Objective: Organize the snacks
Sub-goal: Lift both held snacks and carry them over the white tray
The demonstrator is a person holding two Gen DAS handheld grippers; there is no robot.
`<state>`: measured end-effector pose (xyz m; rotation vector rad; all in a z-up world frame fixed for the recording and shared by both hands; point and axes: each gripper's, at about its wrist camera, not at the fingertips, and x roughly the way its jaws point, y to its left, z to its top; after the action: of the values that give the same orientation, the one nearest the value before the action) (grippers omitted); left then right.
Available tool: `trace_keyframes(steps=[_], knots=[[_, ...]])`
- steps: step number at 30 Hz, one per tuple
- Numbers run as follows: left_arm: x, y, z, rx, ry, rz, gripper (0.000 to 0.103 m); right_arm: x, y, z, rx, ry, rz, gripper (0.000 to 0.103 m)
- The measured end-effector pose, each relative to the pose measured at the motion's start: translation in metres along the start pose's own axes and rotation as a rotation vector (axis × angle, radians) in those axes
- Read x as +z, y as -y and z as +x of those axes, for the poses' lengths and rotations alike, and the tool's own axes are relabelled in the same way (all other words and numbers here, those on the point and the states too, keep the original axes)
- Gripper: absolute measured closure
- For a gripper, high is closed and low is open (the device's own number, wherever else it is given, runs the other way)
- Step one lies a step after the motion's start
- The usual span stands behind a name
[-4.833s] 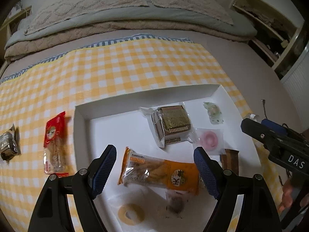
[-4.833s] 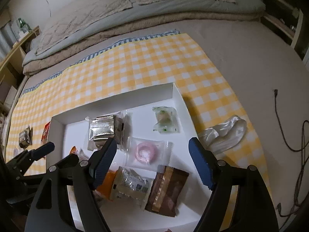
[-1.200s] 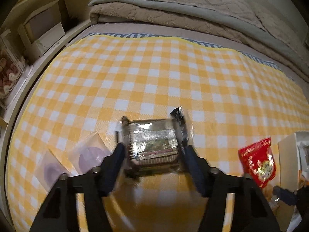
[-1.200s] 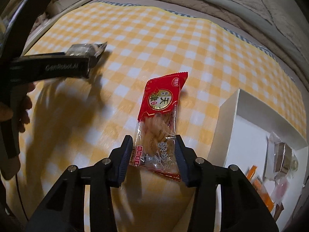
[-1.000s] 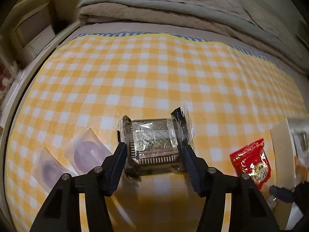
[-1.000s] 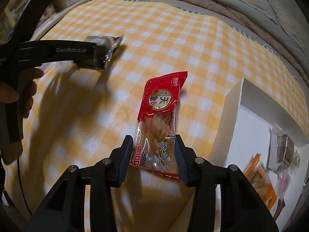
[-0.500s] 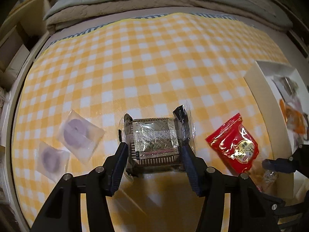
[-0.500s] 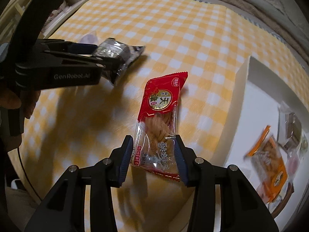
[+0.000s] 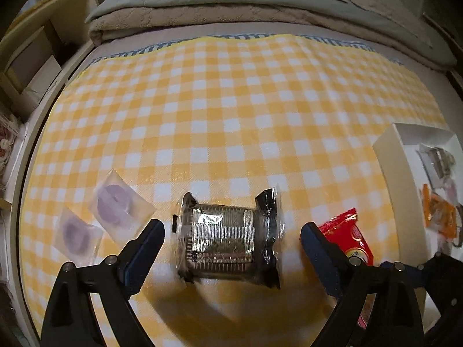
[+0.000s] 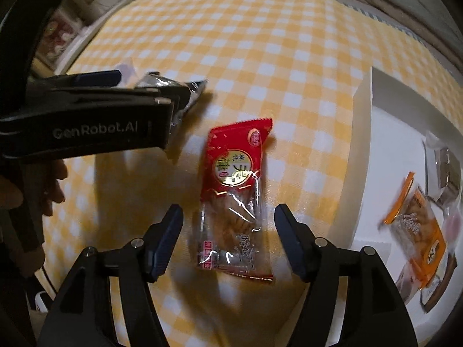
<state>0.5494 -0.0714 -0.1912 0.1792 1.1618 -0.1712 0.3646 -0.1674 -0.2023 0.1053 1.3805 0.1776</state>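
Pointing down, both tongs (image 9: 233, 241) (image 10: 228, 241) opening over snacks.

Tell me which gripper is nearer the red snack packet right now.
Right. The right gripper straddles the red snack packet, jaws opening, pads clear of it. The left gripper is beside it, opening around the silver snack pack.

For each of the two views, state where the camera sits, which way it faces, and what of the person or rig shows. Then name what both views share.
Left wrist: on the left claw, facing down at the silver packet between its opening jaws.
Right wrist: on the right claw, facing down at the red packet; jaws opening, the person's hand visible.
Shared: red packet, silver packet, white tray, checked cloth.
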Motion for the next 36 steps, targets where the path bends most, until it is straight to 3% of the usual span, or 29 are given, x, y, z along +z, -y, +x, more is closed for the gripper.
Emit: trace_keyframes(steps=[3, 5, 11, 14, 18, 21, 26, 36], knots=[[0.002, -0.001, 0.011, 0.015, -0.014, -0.013, 0.008, 0.003, -0.004, 0.008, -0.043, -0.01, -0.014, 0.043], [0.004, 0.0, 0.018, 0.024, -0.017, -0.018, 0.008, 0.006, -0.006, 0.009, -0.046, -0.006, -0.029, 0.061], [0.001, -0.004, 0.026, 0.02, -0.022, -0.035, 0.009, 0.014, -0.001, -0.004, -0.038, 0.066, 0.004, 0.066], [-0.003, -0.006, 0.025, 0.013, -0.028, -0.034, 0.018, 0.016, 0.004, -0.014, -0.027, 0.097, 0.032, 0.067], [-0.003, -0.003, 0.027, 0.02, -0.033, -0.025, 0.04, 0.018, 0.009, -0.028, -0.021, 0.139, 0.052, 0.068], [0.0, 0.001, 0.023, 0.015, -0.023, -0.012, 0.044, 0.016, 0.012, -0.04, -0.035, 0.171, 0.046, 0.068], [0.006, 0.004, -0.008, -0.004, 0.062, -0.016, 0.045, 0.014, 0.019, -0.058, -0.044, 0.226, 0.043, 0.068], [0.005, 0.024, -0.093, -0.127, 0.257, -0.041, 0.045, 0.011, 0.054, -0.11, -0.073, 0.361, 0.103, 0.068]])
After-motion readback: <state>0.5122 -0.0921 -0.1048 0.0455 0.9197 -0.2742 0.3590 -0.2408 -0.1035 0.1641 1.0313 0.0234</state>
